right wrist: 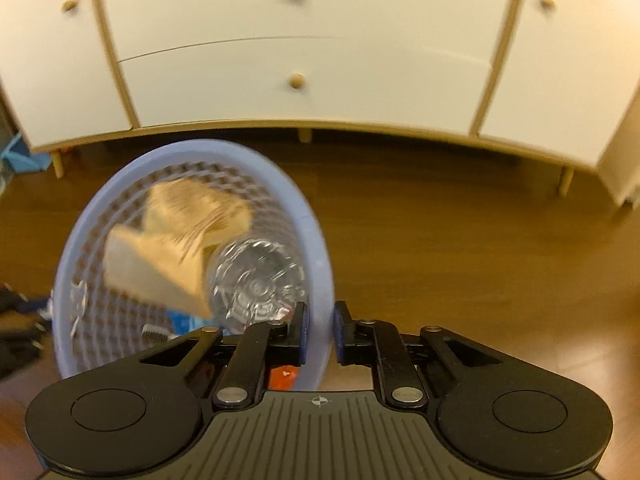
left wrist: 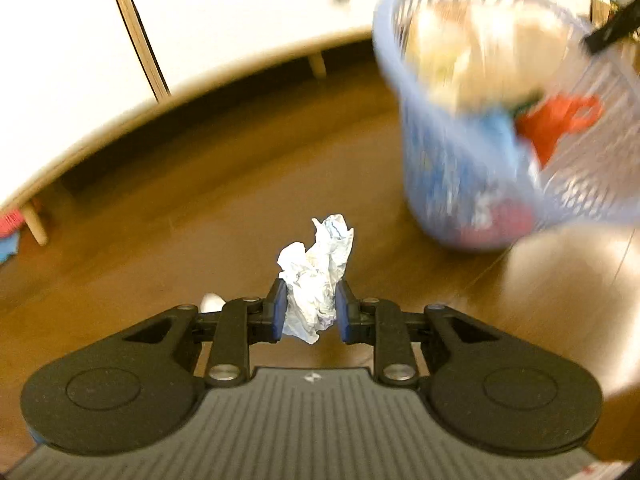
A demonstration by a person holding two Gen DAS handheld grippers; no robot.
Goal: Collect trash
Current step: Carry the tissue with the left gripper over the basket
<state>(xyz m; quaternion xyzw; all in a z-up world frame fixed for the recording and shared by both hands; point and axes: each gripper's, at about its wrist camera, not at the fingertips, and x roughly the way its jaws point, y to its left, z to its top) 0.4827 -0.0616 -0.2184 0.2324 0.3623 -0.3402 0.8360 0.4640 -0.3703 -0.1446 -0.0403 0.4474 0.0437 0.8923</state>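
In the left wrist view my left gripper [left wrist: 311,309] is shut on a crumpled white paper [left wrist: 316,280], held above the wooden floor. The blue mesh basket [left wrist: 452,184] is blurred at the upper right, tilted, with cardboard, red and blue trash inside; a black finger of the other gripper [left wrist: 612,26] shows at its far rim. In the right wrist view my right gripper [right wrist: 320,332] is shut on the basket's rim [right wrist: 320,280], one finger inside and one outside. The basket [right wrist: 80,240] holds a tan cardboard piece [right wrist: 160,256] and a clear plastic bottle [right wrist: 256,284].
A white cabinet [right wrist: 304,40] with wooden knobs and short legs stands along the far side of the brown wooden floor [right wrist: 460,248]. Dark items [right wrist: 16,320] lie at the left edge. Blue and pink things [left wrist: 10,236] sit under the cabinet's left end.
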